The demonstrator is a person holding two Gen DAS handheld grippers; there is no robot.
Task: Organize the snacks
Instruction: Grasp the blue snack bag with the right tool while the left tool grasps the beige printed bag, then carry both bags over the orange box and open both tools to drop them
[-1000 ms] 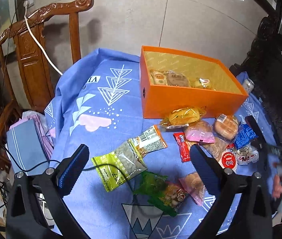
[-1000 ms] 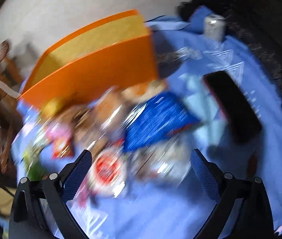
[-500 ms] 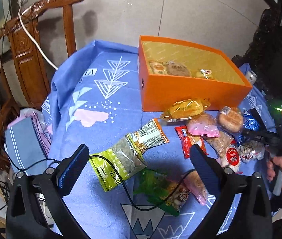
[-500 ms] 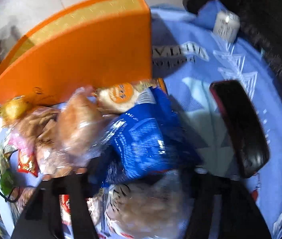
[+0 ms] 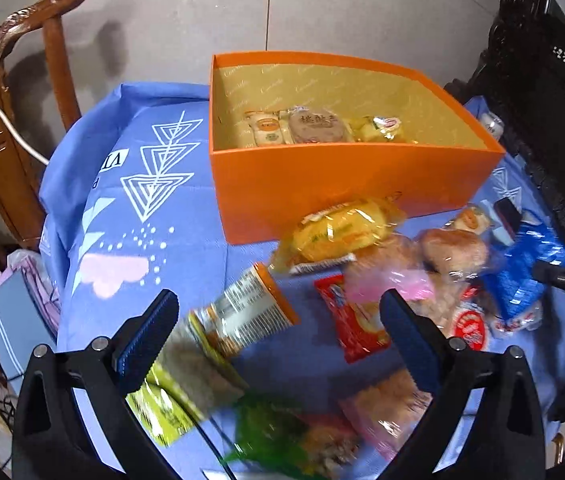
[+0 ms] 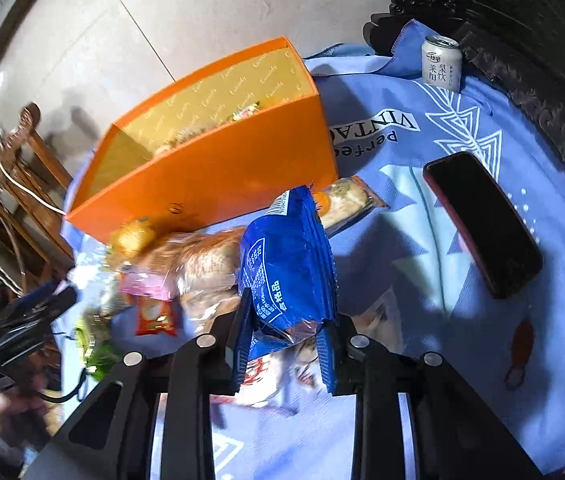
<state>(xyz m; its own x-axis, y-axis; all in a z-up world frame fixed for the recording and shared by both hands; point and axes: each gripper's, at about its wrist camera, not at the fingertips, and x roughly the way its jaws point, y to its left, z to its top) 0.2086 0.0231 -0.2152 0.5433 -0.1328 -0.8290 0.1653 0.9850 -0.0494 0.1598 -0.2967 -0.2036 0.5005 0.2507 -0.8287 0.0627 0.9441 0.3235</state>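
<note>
A blue cloth (image 5: 186, 264) is covering a table where loose snack packets are lying in front of an orange box (image 5: 346, 188), which is already holding 3 wrapped pastries at its far end.

The right gripper (image 6: 284, 342) is pinching a blue foil packet (image 6: 288, 264) by its lower crimped edge, jaws drawn in tight on it, and the packet is standing up from the pile just in front of the box's near wall. It is looking light, thin and crinkly, so it is probably bending and swinging rather than staying stiff; foil is slippery, so a hold on the flat sealed seam seems safer than on the puffed middle, which may hold something crushable.

The left gripper (image 5: 278, 332) is hanging above the table with its jaws wide and nothing between them. Below it are lying an orange-capped packet (image 5: 248, 316) and a red packet (image 5: 356, 326).

A black phone (image 6: 482, 222) and a drink can (image 6: 441, 65) are sitting apart from the snacks.
</note>
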